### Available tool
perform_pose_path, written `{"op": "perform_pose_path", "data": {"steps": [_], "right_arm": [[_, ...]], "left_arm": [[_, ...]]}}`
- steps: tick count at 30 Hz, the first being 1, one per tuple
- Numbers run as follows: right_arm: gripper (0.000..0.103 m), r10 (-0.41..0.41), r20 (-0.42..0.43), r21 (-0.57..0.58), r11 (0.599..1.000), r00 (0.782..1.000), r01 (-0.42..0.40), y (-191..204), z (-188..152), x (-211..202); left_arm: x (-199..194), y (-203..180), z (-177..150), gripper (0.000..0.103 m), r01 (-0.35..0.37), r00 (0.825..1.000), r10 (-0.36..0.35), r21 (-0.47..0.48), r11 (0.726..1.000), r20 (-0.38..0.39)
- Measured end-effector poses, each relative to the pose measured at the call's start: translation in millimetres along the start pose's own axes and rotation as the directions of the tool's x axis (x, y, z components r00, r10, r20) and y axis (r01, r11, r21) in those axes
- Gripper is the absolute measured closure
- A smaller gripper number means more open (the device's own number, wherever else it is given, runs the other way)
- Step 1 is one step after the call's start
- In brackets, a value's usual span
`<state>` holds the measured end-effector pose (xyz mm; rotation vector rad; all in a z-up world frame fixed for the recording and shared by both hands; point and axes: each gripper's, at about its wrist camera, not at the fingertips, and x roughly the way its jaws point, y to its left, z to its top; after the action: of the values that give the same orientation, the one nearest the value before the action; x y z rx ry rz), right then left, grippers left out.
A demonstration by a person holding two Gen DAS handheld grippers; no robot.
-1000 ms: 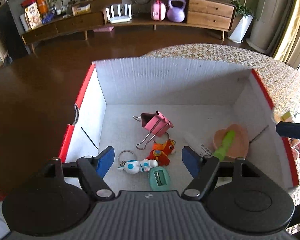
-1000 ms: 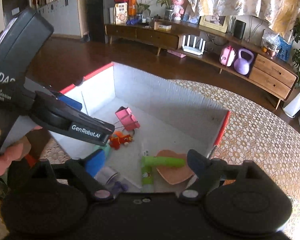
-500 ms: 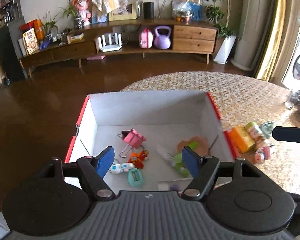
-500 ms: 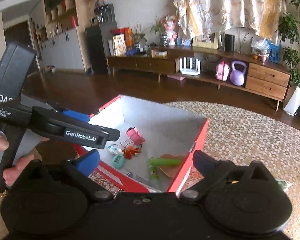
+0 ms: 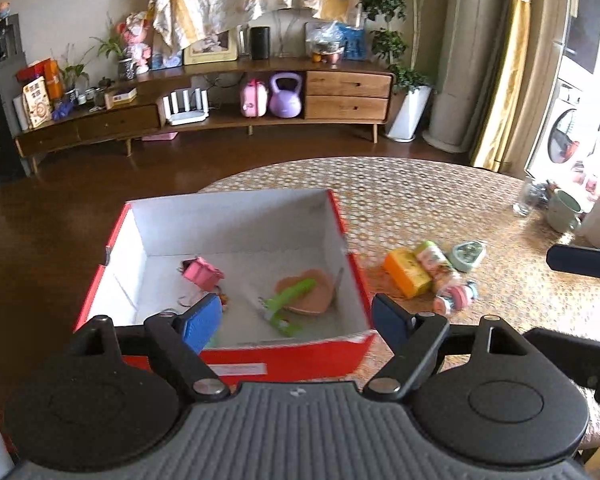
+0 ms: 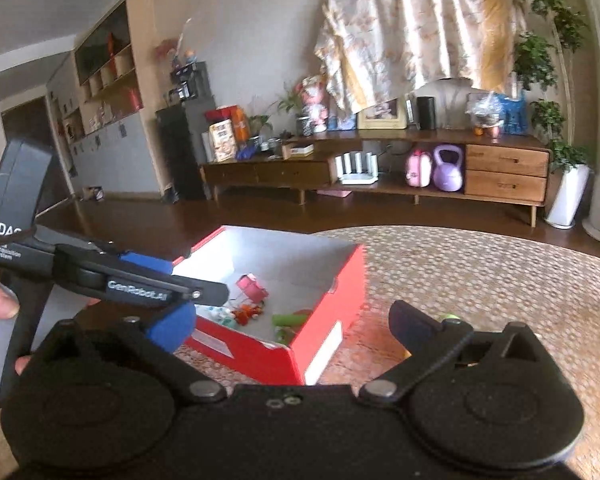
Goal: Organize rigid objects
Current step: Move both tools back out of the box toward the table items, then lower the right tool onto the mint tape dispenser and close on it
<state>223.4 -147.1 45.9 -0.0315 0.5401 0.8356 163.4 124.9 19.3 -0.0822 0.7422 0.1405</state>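
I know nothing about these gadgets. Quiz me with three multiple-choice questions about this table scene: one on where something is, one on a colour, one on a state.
1. Where does the pink binder clip lie?
A. inside the box
B. on the table beside the box
C. on the floor

2. What colour is the outside of the box?
A. blue
B. red
C. green

3. What is between the fingers of the left claw?
A. the orange packet
B. the green tube
C. nothing held

Answers:
1 A, the clip rests on the white box floor.
2 B, its outer walls and rim are red.
3 C, the jaws are opening and grip nothing; the orange packet lies on the table, the green tube in the box.
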Motion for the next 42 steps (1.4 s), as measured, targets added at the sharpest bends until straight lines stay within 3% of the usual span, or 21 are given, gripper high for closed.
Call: {"op": "perform_pose_path", "data": {"steps": [5, 13, 24, 34, 42], "right_arm": [[0.000, -0.061, 0.038, 0.012, 0.998, 0.997, 0.060, -19, -14, -22], [0.000, -0.149, 0.013, 0.060, 0.987, 0.989, 0.148, -57, -44, -38], [0.000, -0.225, -0.021, 0.092, 0.970, 0.974, 0.226, -102, -69, -40], [0.000, -0.284, -0.063, 0.100, 0.952, 0.957, 0.290, -152, -72, -10], [0.000, -0.301, -0.131, 0.079, 0.946, 0.944, 0.313, -184, -71, 47]], "left_arm": [[-4, -23, -10, 0.017, 0.022, 0.999, -0.022, 0.003, 1.000, 0.028], [1, -64, -24, 0.017, 0.081, 0.993, -0.085, 0.050, 0.995, 0.085], [33, -110, -36, 0.017, 0.121, 0.988, -0.128, 0.087, 0.989, 0.082], [82, -141, -45, 0.017, 0.130, 0.990, -0.134, 0.086, 0.988, 0.047], [128, -165, -52, 0.017, 0.140, 0.990, -0.141, 0.071, 0.988, 0.016]]}}
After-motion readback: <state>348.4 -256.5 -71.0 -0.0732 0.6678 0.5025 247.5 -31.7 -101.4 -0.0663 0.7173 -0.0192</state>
